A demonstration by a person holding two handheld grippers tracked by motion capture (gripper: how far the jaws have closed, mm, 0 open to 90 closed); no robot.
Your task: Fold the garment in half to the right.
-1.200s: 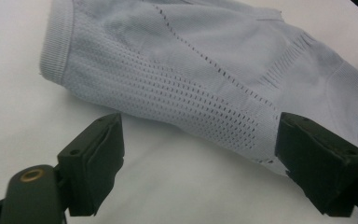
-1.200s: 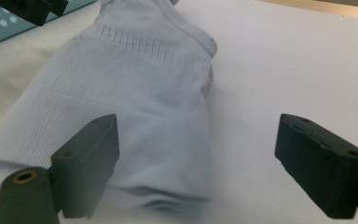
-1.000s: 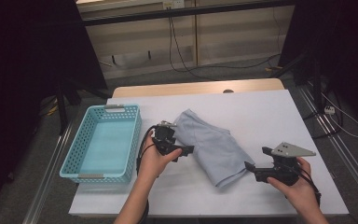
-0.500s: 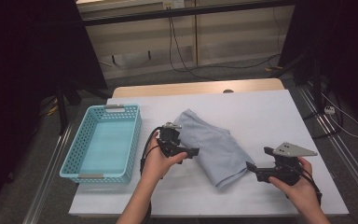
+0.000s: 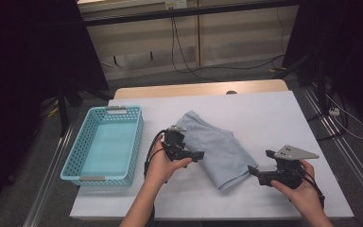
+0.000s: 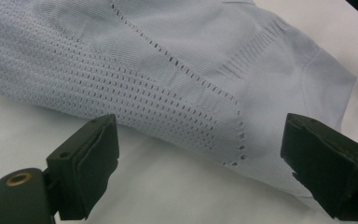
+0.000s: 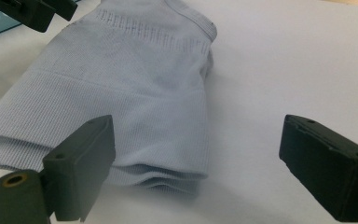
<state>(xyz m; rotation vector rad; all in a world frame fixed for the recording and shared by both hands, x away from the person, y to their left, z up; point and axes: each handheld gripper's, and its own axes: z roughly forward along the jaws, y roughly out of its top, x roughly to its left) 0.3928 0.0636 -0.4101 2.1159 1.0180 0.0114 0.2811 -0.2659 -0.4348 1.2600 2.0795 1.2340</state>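
High view shows your left tool has slid from the cloth's near edge to hover over it, so the pick-up looks close, while both it and your right tool gape wide, holding nothing, the folded cloth lying mid-bench beside the basket.

Pale blue-grey knitted garment, folded into a thick oblong, lies flat on white tabletop approx. mid-table, long axis diagonal from far-left to near-right. Fabric has ribbed bands & a panel of small perforations. Near end shows several stacked fold layers; ribbed hem at far end.
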